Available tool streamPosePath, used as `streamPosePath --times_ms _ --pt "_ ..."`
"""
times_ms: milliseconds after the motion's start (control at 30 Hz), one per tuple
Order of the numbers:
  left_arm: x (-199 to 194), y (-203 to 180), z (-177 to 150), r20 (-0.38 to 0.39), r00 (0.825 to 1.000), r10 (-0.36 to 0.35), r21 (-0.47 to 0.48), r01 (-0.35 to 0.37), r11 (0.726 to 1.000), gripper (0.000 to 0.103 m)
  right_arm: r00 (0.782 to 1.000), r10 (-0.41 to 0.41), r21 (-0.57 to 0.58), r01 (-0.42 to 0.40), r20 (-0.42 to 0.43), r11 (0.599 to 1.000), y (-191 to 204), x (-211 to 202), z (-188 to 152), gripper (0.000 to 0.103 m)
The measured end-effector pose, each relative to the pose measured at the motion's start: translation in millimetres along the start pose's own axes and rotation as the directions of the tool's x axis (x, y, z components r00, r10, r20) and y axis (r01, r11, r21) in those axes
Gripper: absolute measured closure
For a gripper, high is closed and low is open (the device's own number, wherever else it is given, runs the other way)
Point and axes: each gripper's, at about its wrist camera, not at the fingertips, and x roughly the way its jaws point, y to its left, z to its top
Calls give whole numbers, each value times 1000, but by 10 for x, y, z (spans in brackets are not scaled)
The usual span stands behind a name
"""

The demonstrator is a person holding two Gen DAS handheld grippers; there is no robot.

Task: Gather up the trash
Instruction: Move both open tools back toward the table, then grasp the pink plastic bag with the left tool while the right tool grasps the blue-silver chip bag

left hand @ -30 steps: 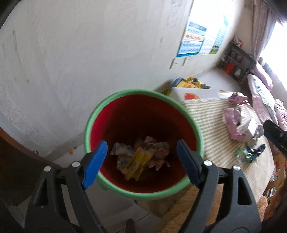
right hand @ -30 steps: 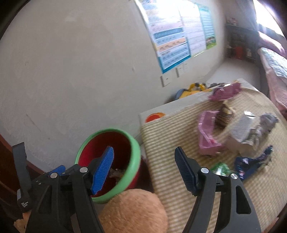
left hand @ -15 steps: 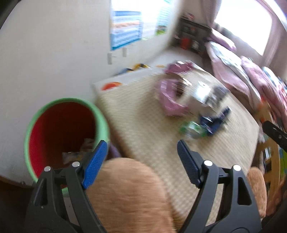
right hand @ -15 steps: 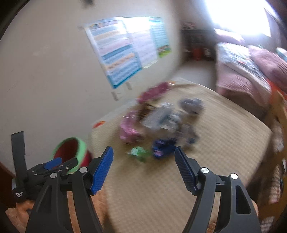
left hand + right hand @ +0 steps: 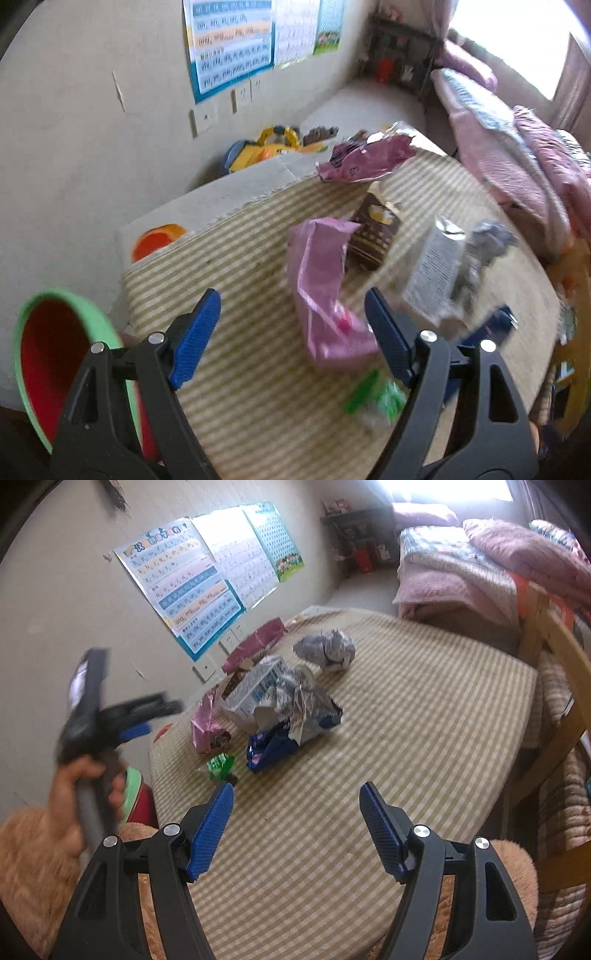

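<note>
Above pink wrapper (image 5: 325, 291): left gripper (image 5: 291, 332) (jaws apart).

Both views above table (image 5: 424, 716), facing wall; left nearer, blurred.

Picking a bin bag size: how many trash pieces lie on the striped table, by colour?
Pink foil wrappers: 2
Grey-silver crumpled wads: 2
Dark blue wrapper: 1
Green wrapper: 1
Brown packet: 1
White carton: 1
Total: 8
</note>
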Motion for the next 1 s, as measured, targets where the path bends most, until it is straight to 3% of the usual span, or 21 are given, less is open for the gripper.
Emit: streamPosePath --times_ms 100,167,267,333,533,733,900,967,1000 --pt "310 -35 37 -90 996 -11 -24 8 1000 26 1000 2 19 -2 -2 1000 -58 26 -2 34" --pt "451 -29 18 -135 991 18 -18 -21 1000 27 1000 3 35 -3 -11 999 -102 54 -6 34" --pt "576 28 -77 -184 983 -1 -22 -3 1000 54 1000 1 51 1 -27 999 -140 105 -12 34" --pt "502 27 -114 -149 989 9 9 -8 1000 79 999 1 58 2 -40 998 -146 148 -14 34" --pt "-201 73 -415 3 1000 -24 71 24 997 82 998 42 86 -38 -46 996 -89 251 107 34" --pt "-801 99 -958 15 995 -97 88 95 992 82 995 68 196 -54 -67 979 -48 700 435 31" --pt "-1095 145 -1165 12 992 -124 75 123 990 82 992 38 318 1 -118 948 -84 1185 519 31" --pt "-1162 142 -1149 30 992 -124 84 121 989 82 990 23 330 25 -140 944 -107 1299 489 45" --pt "-1188 145 -1140 40 991 -129 83 125 989 82 988 27 325 24 -149 946 -109 1324 480 68"
